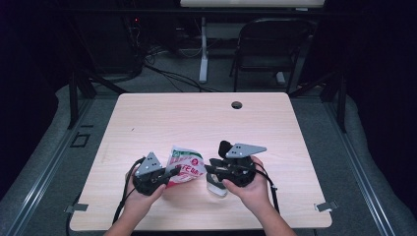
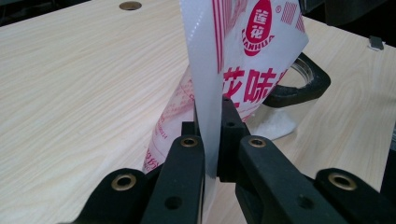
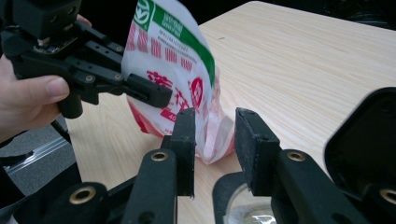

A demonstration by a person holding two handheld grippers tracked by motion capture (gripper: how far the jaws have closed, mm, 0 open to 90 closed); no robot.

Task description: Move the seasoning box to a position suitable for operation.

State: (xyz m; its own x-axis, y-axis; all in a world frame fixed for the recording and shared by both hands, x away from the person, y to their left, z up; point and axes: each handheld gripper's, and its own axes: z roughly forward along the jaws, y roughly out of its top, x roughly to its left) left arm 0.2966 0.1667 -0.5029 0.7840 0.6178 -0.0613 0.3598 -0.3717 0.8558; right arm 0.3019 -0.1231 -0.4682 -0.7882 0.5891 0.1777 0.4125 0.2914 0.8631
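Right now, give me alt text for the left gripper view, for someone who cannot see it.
The left claw is shut on the white sealed edge of a red-and-white printed bag, holding it upright above the pale wooden table. Behind the bag, a clear container with white powder in it stands on the table, with a black jaw of the other claw curving round it.

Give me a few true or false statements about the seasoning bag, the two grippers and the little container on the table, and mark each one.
1. The left gripper is clamped on the edge of the seasoning bag. True.
2. The right gripper is gripping the bag too. False: its jaws stand apart with nothing pressed between them.
3. The bag lies flat on the table. False: it is held up, tilted.
4. A clear container with white powder stands by the bag. True.
5. The table has a round hole near its far edge. True.
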